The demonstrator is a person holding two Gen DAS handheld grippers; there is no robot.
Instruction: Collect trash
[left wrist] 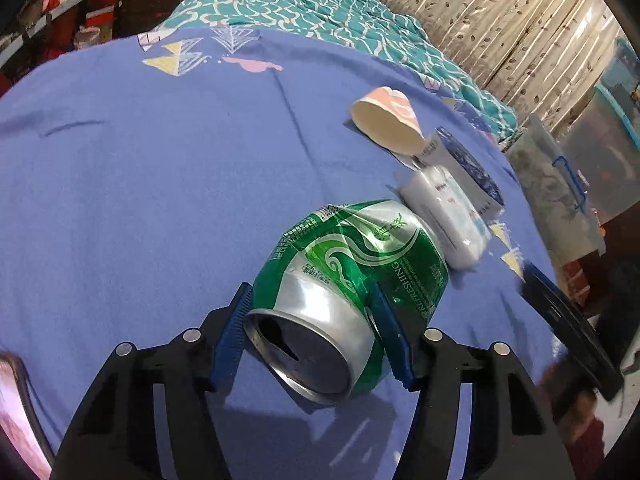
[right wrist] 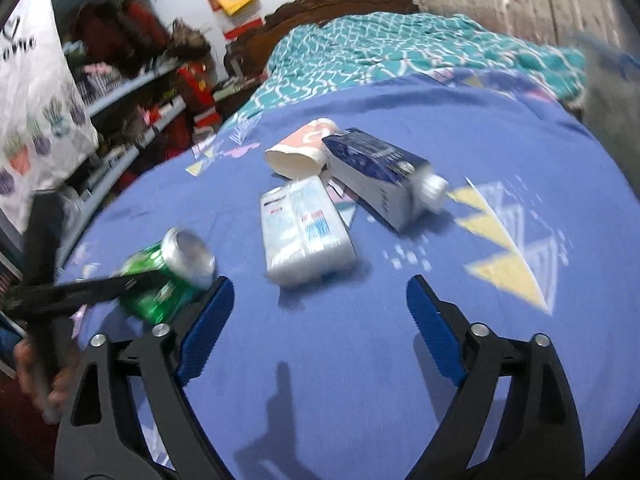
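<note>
Trash lies scattered on the blue bedsheet [left wrist: 140,200], and your left gripper [left wrist: 320,336] already straddles the dented green can [left wrist: 352,280], one blue pad against each flank near its open end. Take the can as your landmark: the tissue pack [right wrist: 304,228] sits just beyond it, the paper cup [right wrist: 300,152] farther back, touching the dark blue carton [right wrist: 380,176]. Expect the can to be light and thin-walled (it is crumpled already), so it will give under pressure and its glossy skin may slip; hold it across the stiffer rim end, where you are now. Your right gripper [right wrist: 320,304] stands wide with nothing between its pads, just beside the can and short of the tissue pack. That pack looks soft and squashy, so take it across its narrow width.
</note>
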